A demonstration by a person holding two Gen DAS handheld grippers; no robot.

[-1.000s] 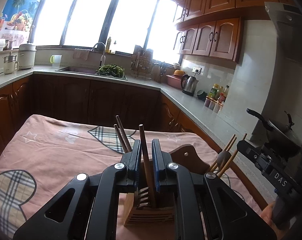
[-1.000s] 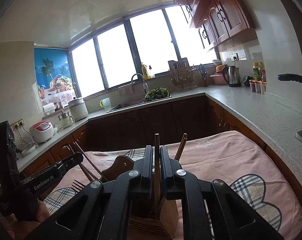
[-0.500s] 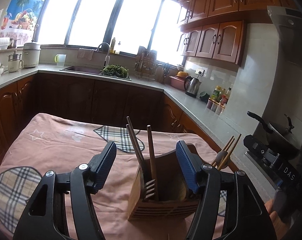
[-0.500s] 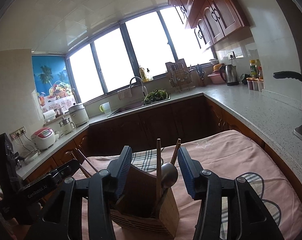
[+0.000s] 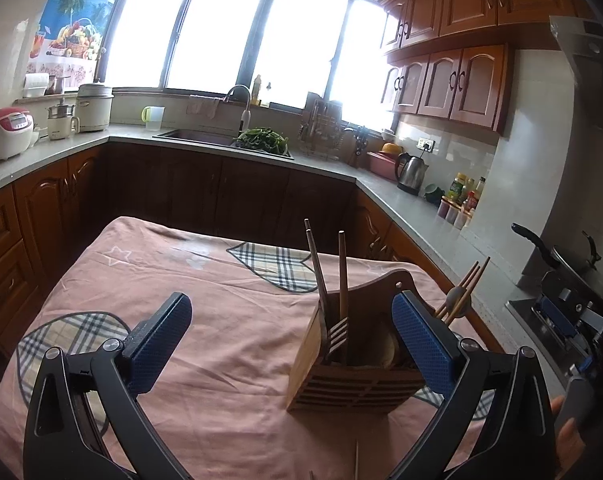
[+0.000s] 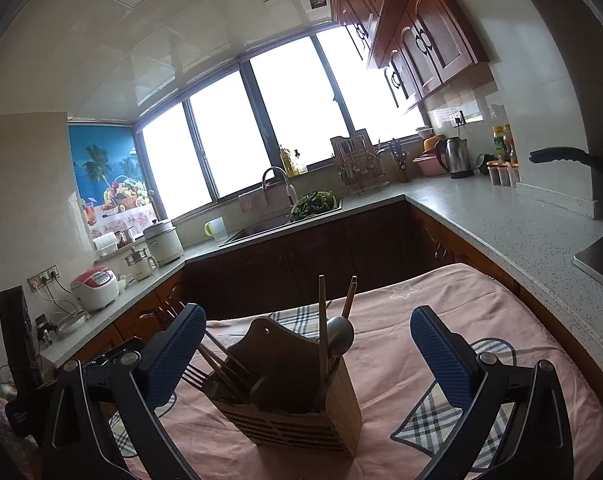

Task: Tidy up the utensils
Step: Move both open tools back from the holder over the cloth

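A wooden slatted utensil holder (image 5: 355,384) stands on the pink cloth-covered table (image 5: 205,280). It also shows in the right wrist view (image 6: 297,416). It holds dark wooden chopsticks (image 5: 315,264), a fork (image 5: 335,338), lighter chopsticks (image 5: 467,284) and a spoon (image 6: 339,336). My left gripper (image 5: 293,340) is open and empty, just left of and behind the holder. My right gripper (image 6: 307,356) is open and empty, with the holder between its jaws in view. The right gripper body appears at the right edge of the left wrist view (image 5: 573,320).
Kitchen counters (image 5: 405,200) with brown cabinets wrap around behind the table. A sink with greens (image 5: 261,140), a kettle (image 5: 411,170), rice cookers (image 5: 5,132) and spice bottles (image 5: 461,204) stand on them. A pan handle (image 5: 533,240) sticks out at the right.
Both grippers were shut on chopsticks in the holder, then opened wide and let them go. Both have pulled back and up from the holder.
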